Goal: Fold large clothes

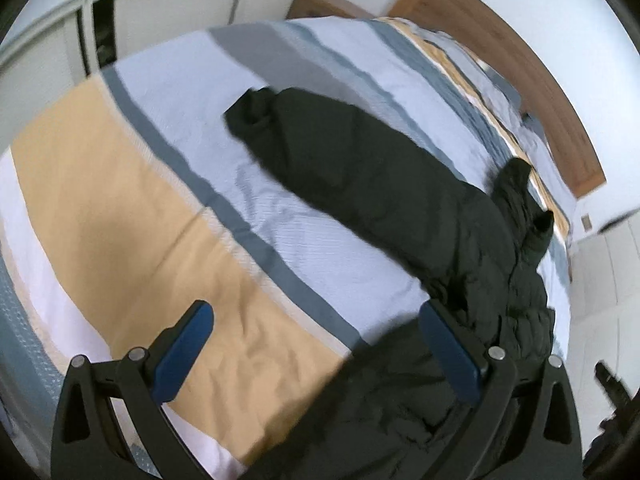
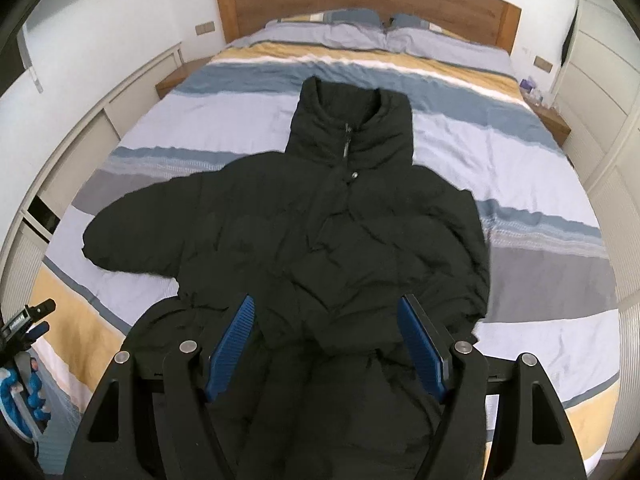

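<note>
A black puffer jacket (image 2: pixel 320 240) lies face up on the striped bed (image 2: pixel 540 168), collar toward the headboard. Its left sleeve (image 2: pixel 136 232) stretches out to the left; the right sleeve is folded in over the body. My right gripper (image 2: pixel 326 308) is open above the jacket's lower middle, holding nothing. My left gripper (image 1: pixel 316 312) is open and empty above the bedspread at the jacket's left hem; the jacket (image 1: pixel 400 184) and its outstretched sleeve (image 1: pixel 260 116) lie to its right and ahead. The left gripper also shows at the left edge of the right wrist view (image 2: pixel 28 316).
The bed has a wooden headboard (image 2: pixel 360 4) and pillows (image 2: pixel 400 32) at the far end. White wardrobes (image 2: pixel 600 92) line both sides, with nightstands (image 2: pixel 552 120) by the headboard. A blue and white object (image 2: pixel 20 404) sits by the lower left of the bed.
</note>
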### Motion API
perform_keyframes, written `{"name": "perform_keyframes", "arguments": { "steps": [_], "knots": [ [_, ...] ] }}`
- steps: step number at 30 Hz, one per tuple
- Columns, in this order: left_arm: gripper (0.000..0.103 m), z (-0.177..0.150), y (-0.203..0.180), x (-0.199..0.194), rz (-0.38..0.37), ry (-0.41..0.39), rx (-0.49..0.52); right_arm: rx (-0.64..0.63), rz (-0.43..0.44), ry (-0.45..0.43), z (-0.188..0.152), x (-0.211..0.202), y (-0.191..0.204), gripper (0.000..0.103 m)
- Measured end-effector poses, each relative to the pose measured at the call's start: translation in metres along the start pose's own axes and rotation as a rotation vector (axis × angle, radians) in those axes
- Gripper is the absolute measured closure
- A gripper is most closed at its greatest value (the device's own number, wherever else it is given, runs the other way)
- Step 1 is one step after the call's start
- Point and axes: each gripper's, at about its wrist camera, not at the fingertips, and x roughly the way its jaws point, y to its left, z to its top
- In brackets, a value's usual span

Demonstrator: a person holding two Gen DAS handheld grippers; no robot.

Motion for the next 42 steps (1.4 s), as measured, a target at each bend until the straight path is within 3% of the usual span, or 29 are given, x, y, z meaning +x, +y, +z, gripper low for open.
{"name": "perform_keyframes", "arguments": {
  "steps": [10, 17, 20, 25, 28, 30, 33, 36, 42],
  "knots": [
    [0.003, 0.064, 0.051, 0.080, -0.127, 0.032, -0.218, -0.055, -0.007, 0.089, 0.000, 0.049, 0.041, 0.030],
    [0.013, 0.103, 0.065, 0.146, -0.237, 0.084, -0.366, -0.039, -0.073, 0.118, 0.000, 0.051, 0.036, 0.030],
    [0.022, 0.114, 0.074, 0.171, -0.268, 0.103, -0.443, -0.009, -0.112, 0.130, -0.002, 0.049, 0.026, 0.030],
    [0.031, 0.125, 0.086, 0.194, -0.318, 0.112, -0.541, 0.009, -0.158, 0.146, -0.007, 0.042, 0.021, 0.030],
    [0.041, 0.129, 0.089, 0.199, -0.360, 0.111, -0.577, 0.014, -0.175, 0.146, -0.008, 0.037, 0.022, 0.030],
    [0.062, 0.131, 0.089, 0.202, -0.381, 0.116, -0.581, 0.016, -0.183, 0.141, -0.009, 0.032, 0.024, 0.030],
    [0.082, 0.134, 0.085, 0.201, -0.405, 0.112, -0.570, 0.015, -0.189, 0.137, -0.011, 0.026, 0.027, 0.030],
    [0.090, 0.141, 0.076, 0.192, -0.396, 0.101, -0.526, 0.018, -0.188, 0.127, -0.013, 0.021, 0.028, 0.030],
    [0.093, 0.153, 0.047, 0.155, -0.358, 0.053, -0.390, 0.014, -0.153, 0.093, -0.019, 0.014, 0.028, 0.030]
  ]
}}
